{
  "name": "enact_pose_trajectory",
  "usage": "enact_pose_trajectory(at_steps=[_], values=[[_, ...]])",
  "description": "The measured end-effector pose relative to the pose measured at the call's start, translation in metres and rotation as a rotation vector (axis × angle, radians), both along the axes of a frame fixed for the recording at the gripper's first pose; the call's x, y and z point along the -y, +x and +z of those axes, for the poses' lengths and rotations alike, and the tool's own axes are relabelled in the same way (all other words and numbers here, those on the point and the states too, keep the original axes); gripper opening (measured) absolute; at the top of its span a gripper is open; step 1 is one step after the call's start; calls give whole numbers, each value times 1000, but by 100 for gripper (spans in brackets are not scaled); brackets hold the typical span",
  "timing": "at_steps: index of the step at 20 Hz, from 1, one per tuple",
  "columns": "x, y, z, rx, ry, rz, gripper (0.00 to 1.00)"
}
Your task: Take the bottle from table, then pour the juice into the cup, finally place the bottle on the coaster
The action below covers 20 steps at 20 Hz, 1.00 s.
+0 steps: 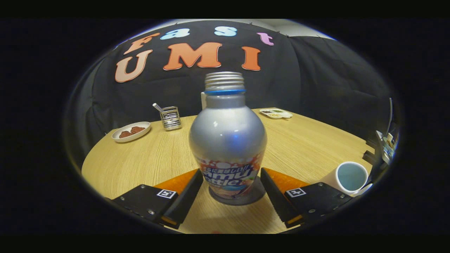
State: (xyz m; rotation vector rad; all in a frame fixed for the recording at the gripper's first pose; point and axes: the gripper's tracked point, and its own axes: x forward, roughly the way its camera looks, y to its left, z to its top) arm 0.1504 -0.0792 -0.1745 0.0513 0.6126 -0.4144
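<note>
Flanking the bottle [227,140], the gripper [232,191] points level along the worktop [147,158], its fingers [184,200] spread, a gap on each side. Silver, uncapped and upright, the bottle stands on a dark round coaster [255,196]. Right of the fingers stands a white cup [349,177]; beyond lie a plate [131,131] with brown pieces and a wire holder [170,118].

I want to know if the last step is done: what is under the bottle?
A dark round coaster lies under the bottle; only its rim shows, the middle is covered. The gripper fingers stand open on either side, not pressing.
</note>
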Motion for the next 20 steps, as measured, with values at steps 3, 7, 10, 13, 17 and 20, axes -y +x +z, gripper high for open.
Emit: enact_pose_trajectory(at_steps=[3,7,10,13,17,20], values=[[-6,-13,14,22,-8,5,97],[-13,-41,38,63,-39,-13,97],[-36,-58,53,116,-29,30,97],[-59,-74,69,158,-52,101,97],[-96,-97,80,168,13,172,97],[-122,-110,89,189,15,221,97]])
